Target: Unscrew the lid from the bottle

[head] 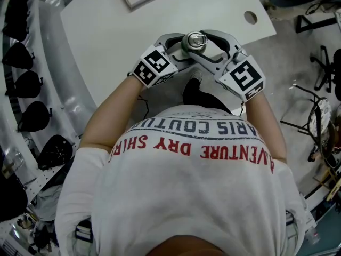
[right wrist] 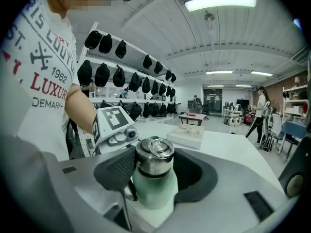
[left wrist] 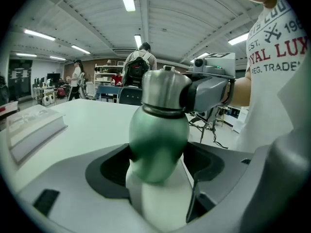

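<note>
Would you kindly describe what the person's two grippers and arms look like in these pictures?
Both the left gripper and the right gripper are pale grey moulded shells, their curved jaws lined with black pads. Each carries a white cube with black square markers. The person wears a white short-sleeved T-shirt with red and dark lettering; forearms are bare.

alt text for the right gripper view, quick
The right gripper clamps the silver lid of a pale green bottle between its jaws, seen close up. Behind it, a white table holds a book, with black caps racked along the wall.
</note>
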A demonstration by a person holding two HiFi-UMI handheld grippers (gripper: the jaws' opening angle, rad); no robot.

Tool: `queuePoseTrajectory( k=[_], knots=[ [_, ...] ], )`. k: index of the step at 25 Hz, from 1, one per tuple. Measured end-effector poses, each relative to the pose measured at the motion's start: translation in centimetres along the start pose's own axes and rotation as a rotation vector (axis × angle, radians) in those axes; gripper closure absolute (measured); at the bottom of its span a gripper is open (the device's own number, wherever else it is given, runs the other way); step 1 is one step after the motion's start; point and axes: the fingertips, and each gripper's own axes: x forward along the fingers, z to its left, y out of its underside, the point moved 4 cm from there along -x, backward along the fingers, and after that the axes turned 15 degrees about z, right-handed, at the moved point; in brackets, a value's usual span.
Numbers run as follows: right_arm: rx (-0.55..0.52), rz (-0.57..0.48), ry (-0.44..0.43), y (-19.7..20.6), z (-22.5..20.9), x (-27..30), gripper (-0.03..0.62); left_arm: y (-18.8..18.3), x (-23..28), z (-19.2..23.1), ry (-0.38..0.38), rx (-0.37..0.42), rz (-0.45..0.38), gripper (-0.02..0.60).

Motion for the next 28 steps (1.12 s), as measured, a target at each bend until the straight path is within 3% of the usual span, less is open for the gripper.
queuePoseTrajectory(
  k=[8, 17, 22, 28],
  knots=[
    [-0.089, 0.026, -0.148, -0.21, -0.53, 0.16, 0.355, -0.1, -0.01, 0.62, 0.145, 0.136, 0.054, 0.225],
    [-0.184, 0.054, -0.254, -0.47, -0.53, 0.38, 0.355, -0.14, 0.09, 0.92, 0.28, 0.249, 0.138, 0.219],
    [-0.23, 0.084, -0.267, -0.77, -0.39, 0.38, 0.355, -0.19, 0.06, 0.82, 0.304, 0.254, 0.156, 0.219],
    [-0.243, 0.096, -0.243, -0.93, -0.27, 0.3, 0.355, -0.26, 0.05, 0.71, 0.281, 0.219, 0.168, 0.218]
  ],
)
